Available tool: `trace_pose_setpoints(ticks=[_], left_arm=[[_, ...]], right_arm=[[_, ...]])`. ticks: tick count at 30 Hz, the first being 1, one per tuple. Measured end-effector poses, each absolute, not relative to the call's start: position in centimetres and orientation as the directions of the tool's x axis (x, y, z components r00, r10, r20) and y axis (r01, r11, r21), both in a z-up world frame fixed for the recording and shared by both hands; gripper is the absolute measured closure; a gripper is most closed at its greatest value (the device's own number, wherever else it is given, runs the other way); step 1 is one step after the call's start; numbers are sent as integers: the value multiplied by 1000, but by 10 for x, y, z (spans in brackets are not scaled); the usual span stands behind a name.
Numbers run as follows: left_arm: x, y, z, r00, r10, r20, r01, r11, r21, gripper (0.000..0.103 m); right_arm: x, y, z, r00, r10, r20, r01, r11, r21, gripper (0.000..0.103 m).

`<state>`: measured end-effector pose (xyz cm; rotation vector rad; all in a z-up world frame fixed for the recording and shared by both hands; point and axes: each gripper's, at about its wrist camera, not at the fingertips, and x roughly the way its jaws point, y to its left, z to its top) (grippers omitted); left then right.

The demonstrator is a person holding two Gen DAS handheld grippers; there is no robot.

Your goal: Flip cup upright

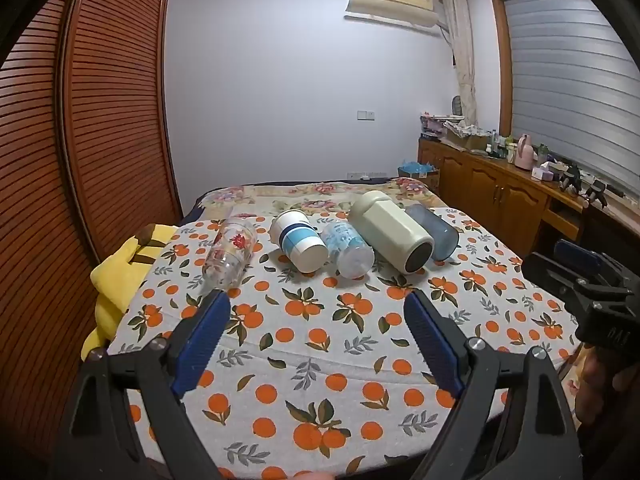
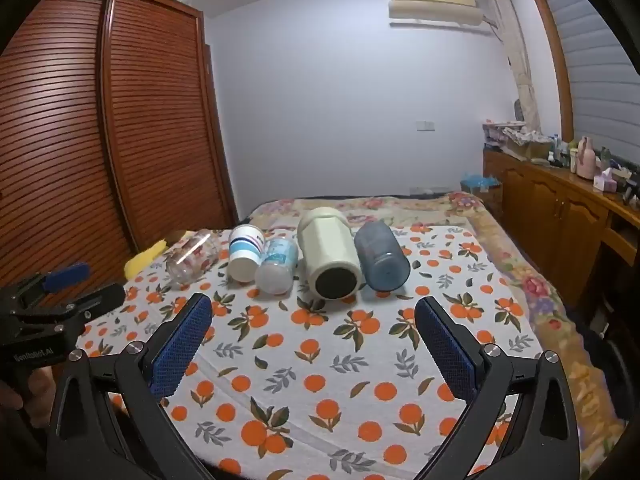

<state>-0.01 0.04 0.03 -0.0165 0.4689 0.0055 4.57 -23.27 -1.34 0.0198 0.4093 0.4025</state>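
Bed cover: orange-fruit print, carries everything.
Cups: five in a row, all on their sides, bases toward the cameras.
Cream cup: largest, between grey-blue cup and, seemingly touching, pale blue bottle.
Left gripper: jaws spread wide, holding nothing.
Right gripper: likewise spread, unladen.

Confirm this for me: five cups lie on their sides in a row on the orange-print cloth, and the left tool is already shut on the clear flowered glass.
Not quite. The left tool is open and holds nothing; the left wrist view shows it short of the clear flowered glass. The rest holds: five cups lie on their sides in a row on the orange-print cloth.
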Motion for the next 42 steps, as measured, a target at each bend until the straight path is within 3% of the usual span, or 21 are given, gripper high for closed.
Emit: trace_pose_setpoints(ticks=[42], left_arm=[[-6, 0, 3, 896, 7, -445, -13, 1000, -10, 14]], right_arm=[[45, -232, -14, 843, 387, -374, -378, 920, 102, 0]])
